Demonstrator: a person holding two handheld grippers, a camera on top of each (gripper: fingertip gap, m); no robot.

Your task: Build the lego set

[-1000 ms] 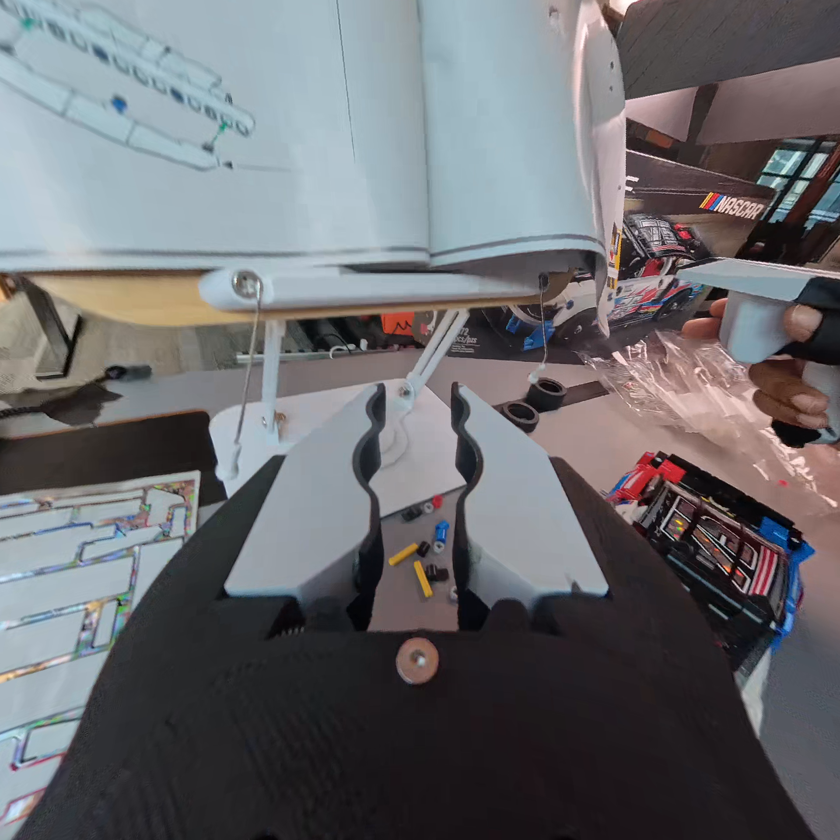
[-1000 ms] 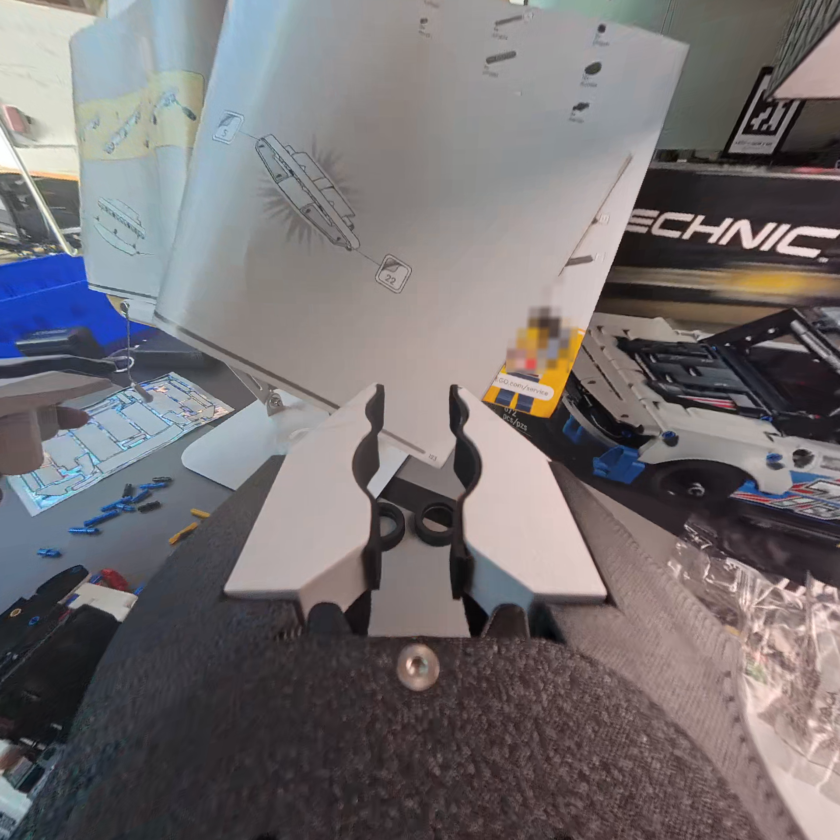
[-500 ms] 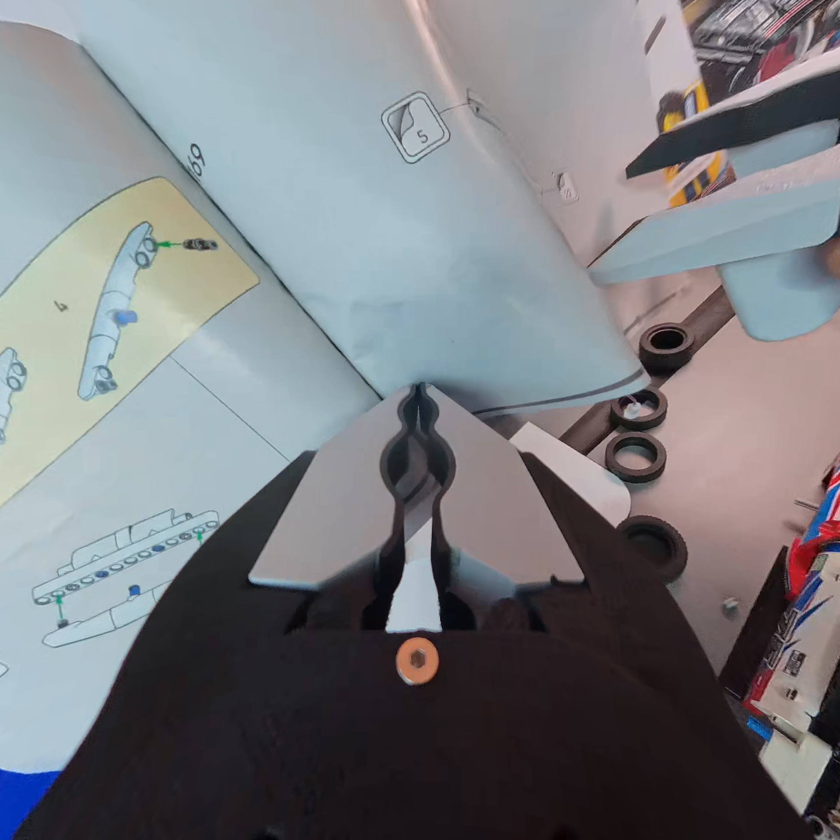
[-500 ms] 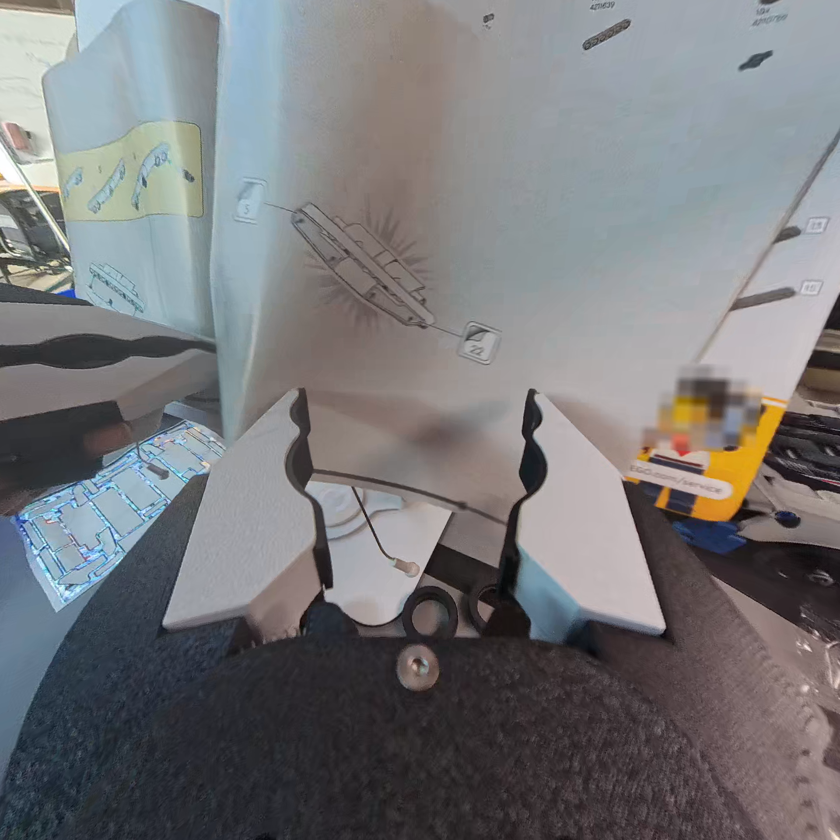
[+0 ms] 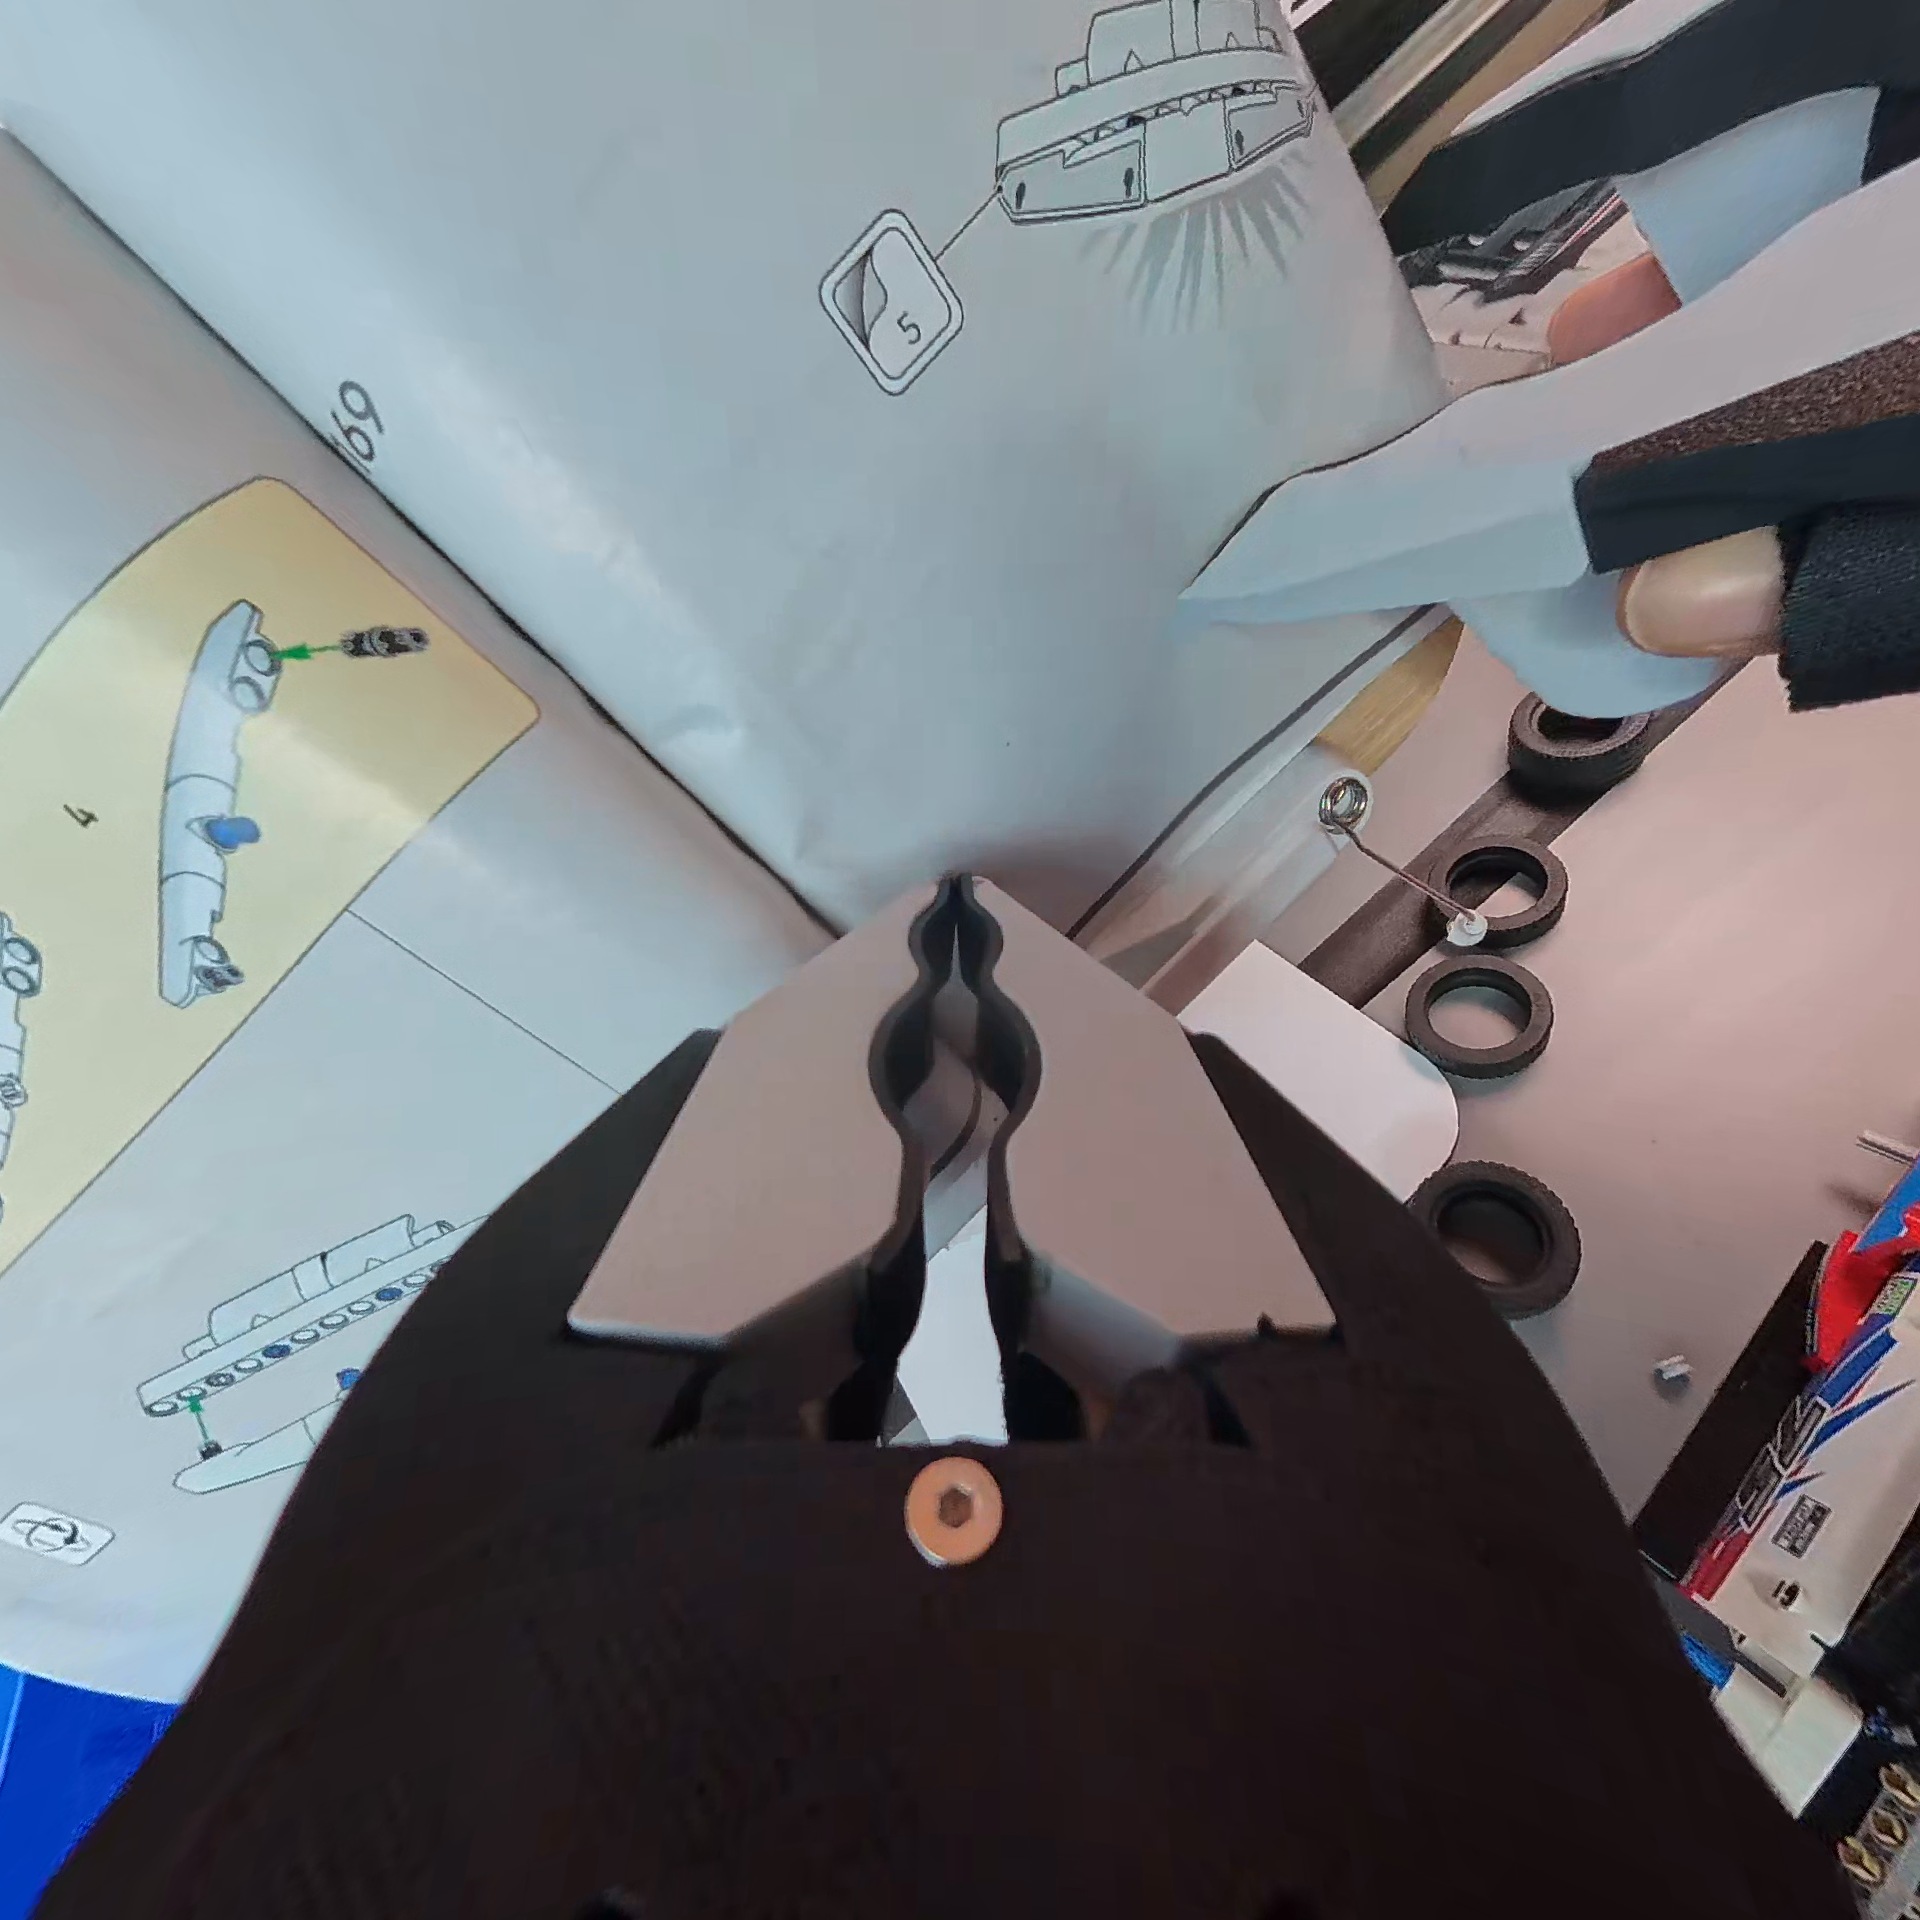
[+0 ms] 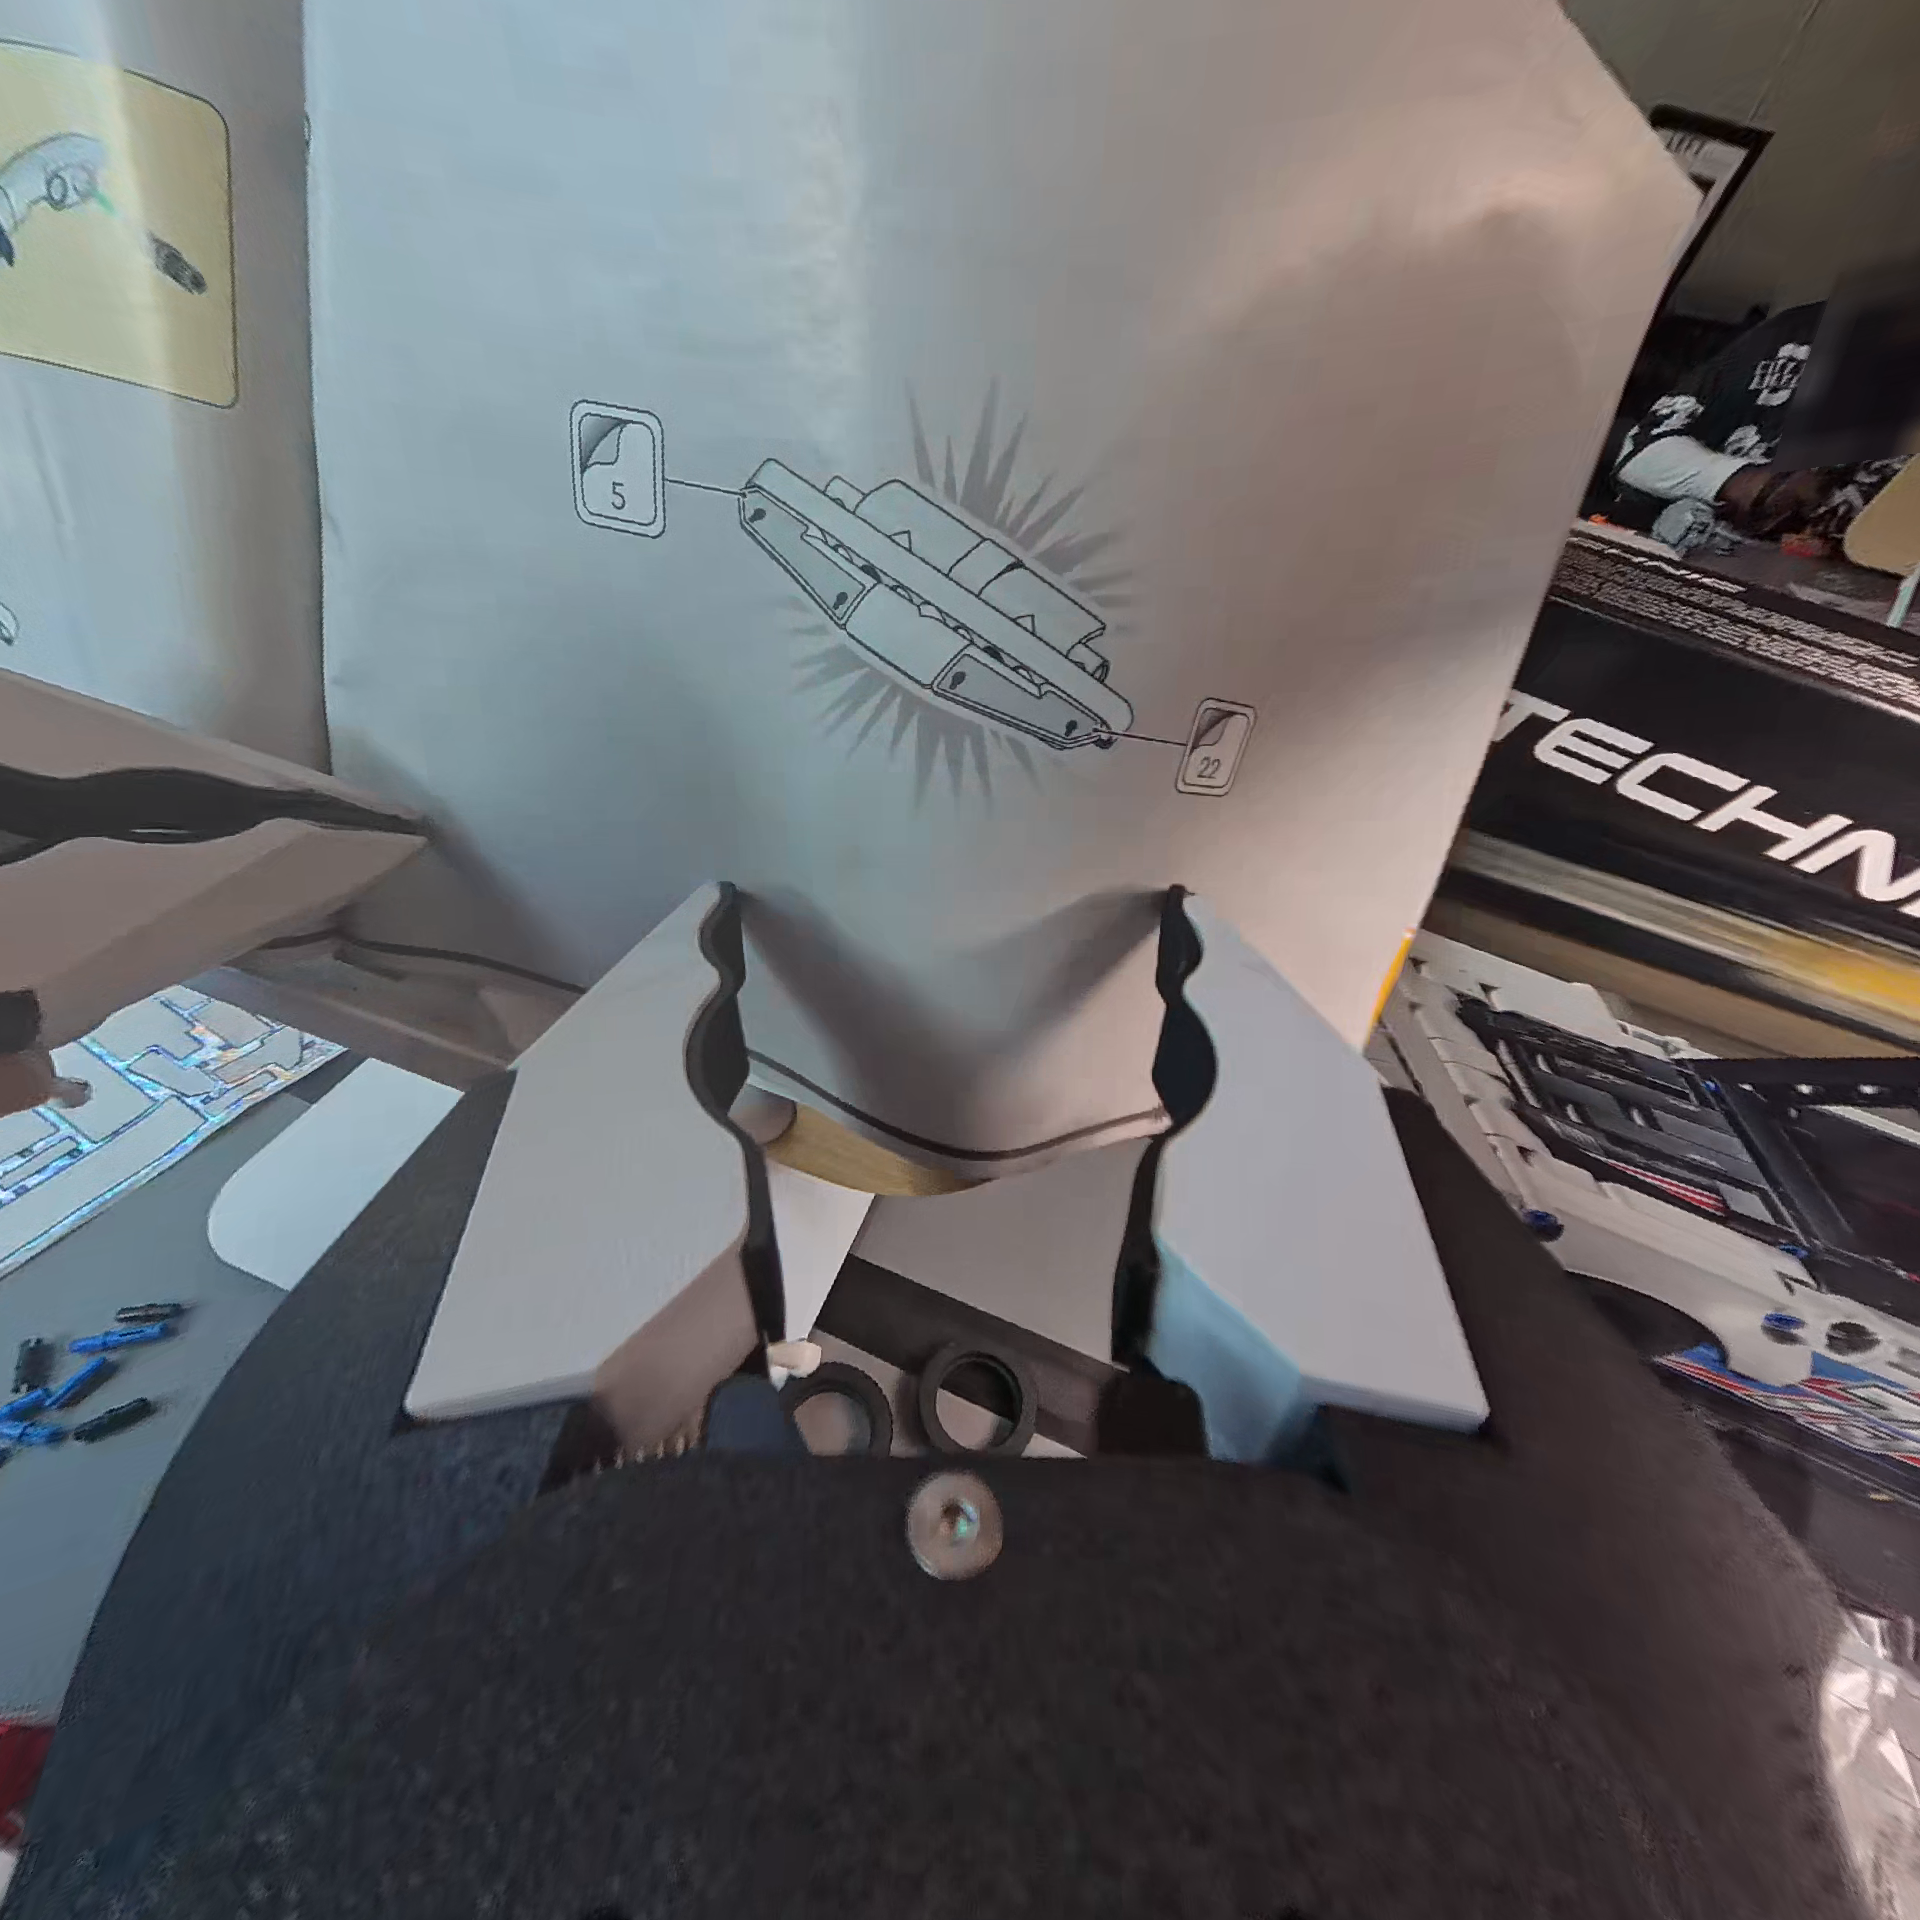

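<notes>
left gripper (image 5: pixel 957 883) jaws pinching instruction booklet (image 5: pixel 727 468) page edge, right gripper (image 6: pixel 945 899) jaws spread wide round page bottom

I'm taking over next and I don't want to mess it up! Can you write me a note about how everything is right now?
Left gripper: jaws shut, apparently pinching the bottom edge of the lifted instruction page.
Right gripper: jaws open on either side of that page's lower edge, holding nothing.
Parts: black tyres lie loose on the table, blue pins lie near the sticker sheet, and the partly built car is at the right.
Done: page lifted.
Left: finish turning it, then carry on building.
</notes>
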